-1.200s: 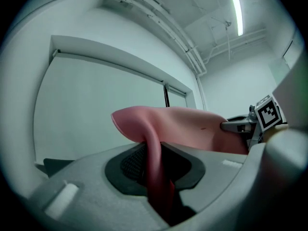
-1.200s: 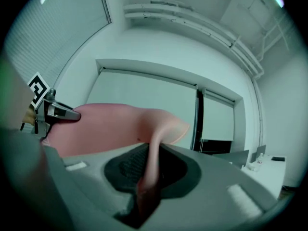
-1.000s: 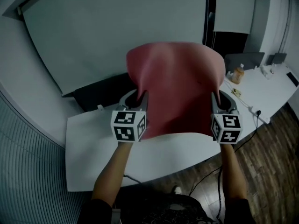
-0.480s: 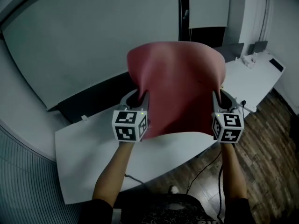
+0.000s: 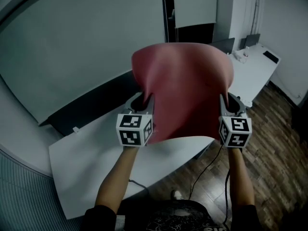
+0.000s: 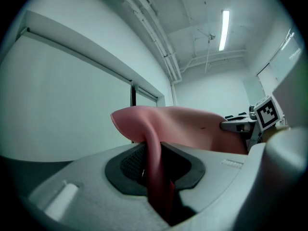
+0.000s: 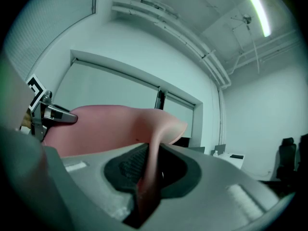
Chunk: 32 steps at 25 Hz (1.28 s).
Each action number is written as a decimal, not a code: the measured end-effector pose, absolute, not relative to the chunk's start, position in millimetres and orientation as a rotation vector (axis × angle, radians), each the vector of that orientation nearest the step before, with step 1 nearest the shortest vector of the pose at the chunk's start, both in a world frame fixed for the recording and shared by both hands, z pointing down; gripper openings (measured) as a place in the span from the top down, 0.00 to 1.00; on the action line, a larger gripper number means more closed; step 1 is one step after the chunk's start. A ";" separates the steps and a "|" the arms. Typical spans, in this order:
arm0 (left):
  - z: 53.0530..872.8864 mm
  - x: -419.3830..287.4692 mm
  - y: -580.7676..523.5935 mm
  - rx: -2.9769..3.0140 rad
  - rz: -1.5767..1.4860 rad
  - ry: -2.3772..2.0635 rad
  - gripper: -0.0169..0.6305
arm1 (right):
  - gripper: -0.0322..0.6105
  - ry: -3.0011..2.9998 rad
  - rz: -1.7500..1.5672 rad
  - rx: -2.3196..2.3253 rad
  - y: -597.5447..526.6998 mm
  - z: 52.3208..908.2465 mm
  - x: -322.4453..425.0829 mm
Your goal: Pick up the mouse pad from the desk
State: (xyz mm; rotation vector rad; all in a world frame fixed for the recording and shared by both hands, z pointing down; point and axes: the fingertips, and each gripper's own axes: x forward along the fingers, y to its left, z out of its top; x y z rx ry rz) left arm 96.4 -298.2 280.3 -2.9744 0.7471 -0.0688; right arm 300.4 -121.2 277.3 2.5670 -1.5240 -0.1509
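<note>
Head view: I hold the pink mouse pad [image 5: 185,88] up above the white desk [image 5: 96,162], with the left gripper [image 5: 143,101] and right gripper [image 5: 225,104] each pinching a side edge. Left gripper view: my jaws are nearly closed, clamped on the pad's edge, and the sheet bows away beyond them. Right gripper view: the same narrow grip, the opposite edge pressed between the jaws, a corner curling just past them.
</note>
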 end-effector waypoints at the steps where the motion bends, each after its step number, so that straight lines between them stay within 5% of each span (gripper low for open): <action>1: 279.2 101.6 -294.3 -2.978 -0.069 0.733 0.85 | 0.84 -1.510 -0.150 2.576 -115.2 276.1 304.1; 32: 275.3 180.6 -240.5 -3.025 -0.062 0.512 0.85 | 0.84 -1.312 -0.142 2.681 -32.9 268.9 357.3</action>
